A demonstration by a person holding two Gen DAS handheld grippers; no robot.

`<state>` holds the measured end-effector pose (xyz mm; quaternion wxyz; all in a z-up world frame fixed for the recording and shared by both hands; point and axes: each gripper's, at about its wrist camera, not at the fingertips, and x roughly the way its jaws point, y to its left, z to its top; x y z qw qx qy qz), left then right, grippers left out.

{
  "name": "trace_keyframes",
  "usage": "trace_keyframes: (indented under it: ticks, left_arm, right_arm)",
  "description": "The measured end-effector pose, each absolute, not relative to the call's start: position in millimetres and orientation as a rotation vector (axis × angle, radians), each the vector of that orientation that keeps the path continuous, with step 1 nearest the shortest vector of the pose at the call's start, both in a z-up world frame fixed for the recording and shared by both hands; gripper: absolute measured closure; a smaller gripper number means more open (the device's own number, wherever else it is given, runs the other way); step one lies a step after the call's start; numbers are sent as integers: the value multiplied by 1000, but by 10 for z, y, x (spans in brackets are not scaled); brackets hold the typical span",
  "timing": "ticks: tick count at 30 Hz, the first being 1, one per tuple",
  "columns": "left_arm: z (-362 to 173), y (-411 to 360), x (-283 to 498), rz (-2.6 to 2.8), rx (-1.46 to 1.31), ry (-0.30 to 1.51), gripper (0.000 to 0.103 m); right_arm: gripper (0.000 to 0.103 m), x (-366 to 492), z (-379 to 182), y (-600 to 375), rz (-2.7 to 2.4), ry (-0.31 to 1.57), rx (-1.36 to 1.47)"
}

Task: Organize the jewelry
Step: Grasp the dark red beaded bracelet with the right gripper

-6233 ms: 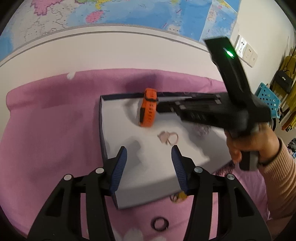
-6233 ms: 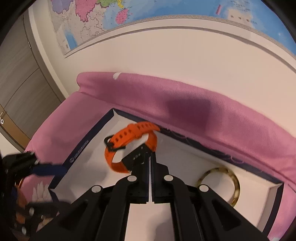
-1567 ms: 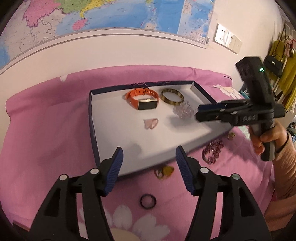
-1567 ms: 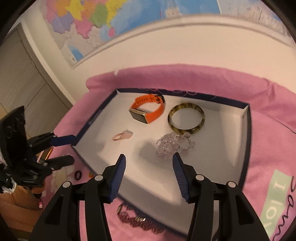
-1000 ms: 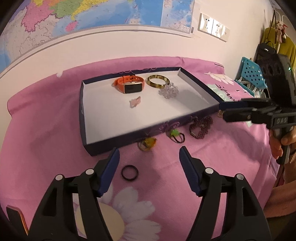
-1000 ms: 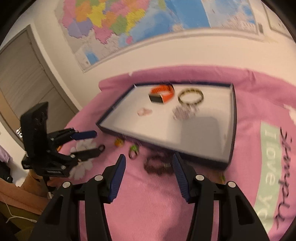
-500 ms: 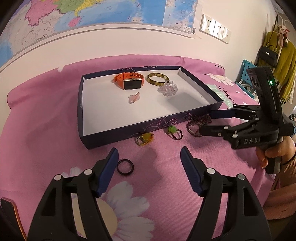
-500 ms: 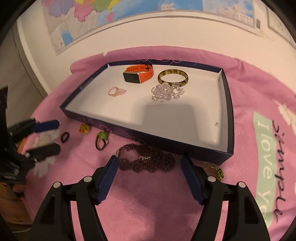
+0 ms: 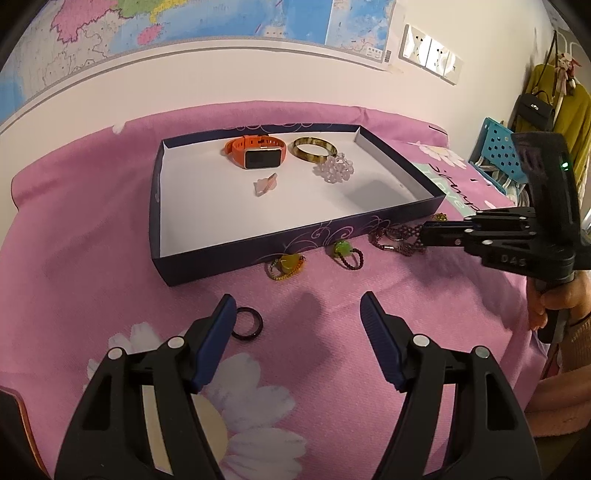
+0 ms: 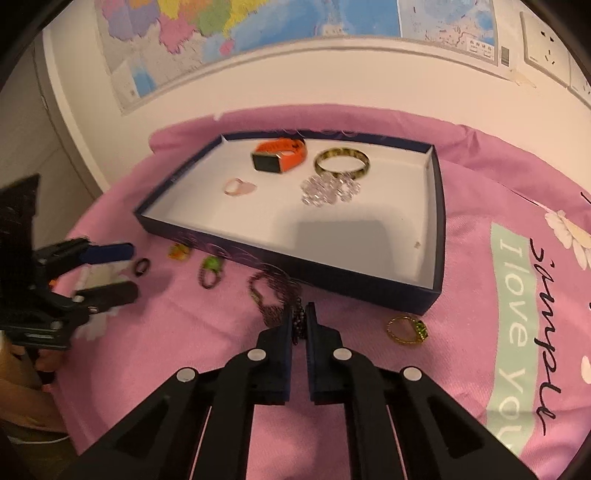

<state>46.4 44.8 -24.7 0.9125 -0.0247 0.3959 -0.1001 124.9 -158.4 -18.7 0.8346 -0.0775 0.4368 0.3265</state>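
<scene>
A dark blue tray point(image 9: 221, 254) point(image 10: 354, 282) with a white floor holds an orange watch point(image 9: 255, 154) point(image 10: 280, 155), a bangle point(image 9: 314, 151) point(image 10: 341, 162), a crystal bracelet point(image 9: 334, 170) point(image 10: 330, 189) and a pink ring point(image 9: 265, 183) point(image 10: 238, 187). In front of it on the pink cloth lie a dark beaded necklace point(image 9: 397, 239) point(image 10: 271, 295), a green-stone ring point(image 9: 345, 253) point(image 10: 211, 271), a yellow-stone ring point(image 9: 286, 265) point(image 10: 180, 252), a black ring point(image 9: 246, 326) point(image 10: 142, 266) and a gold ring point(image 10: 406, 329). My right gripper point(image 10: 300, 326) point(image 9: 424, 232) is shut on the necklace's near end. My left gripper point(image 9: 297, 334) point(image 10: 122, 271) is open and empty, beside the black ring.
The pink flowered cloth point(image 9: 92, 258) covers the round table against a white wall with a map point(image 9: 184, 22). A blue basket point(image 9: 500, 155) and hanging bags stand off the table at the right in the left wrist view.
My right gripper has come down to the necklace in front of the tray and shut on it; it was open half a second ago. My left gripper stays open near the black ring.
</scene>
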Motion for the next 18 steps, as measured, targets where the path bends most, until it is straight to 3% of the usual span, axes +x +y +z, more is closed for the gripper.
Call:
trace_keyframes:
  ticks: [11, 18]
  left_arm:
    - [-263, 569, 443, -163, -27, 842, 38]
    - [-366, 574, 541, -151, -23, 898, 57]
  right_arm:
    - [98, 1063, 263, -1536, 830, 801, -103]
    - [98, 1074, 274, -1521, 838, 804, -90]
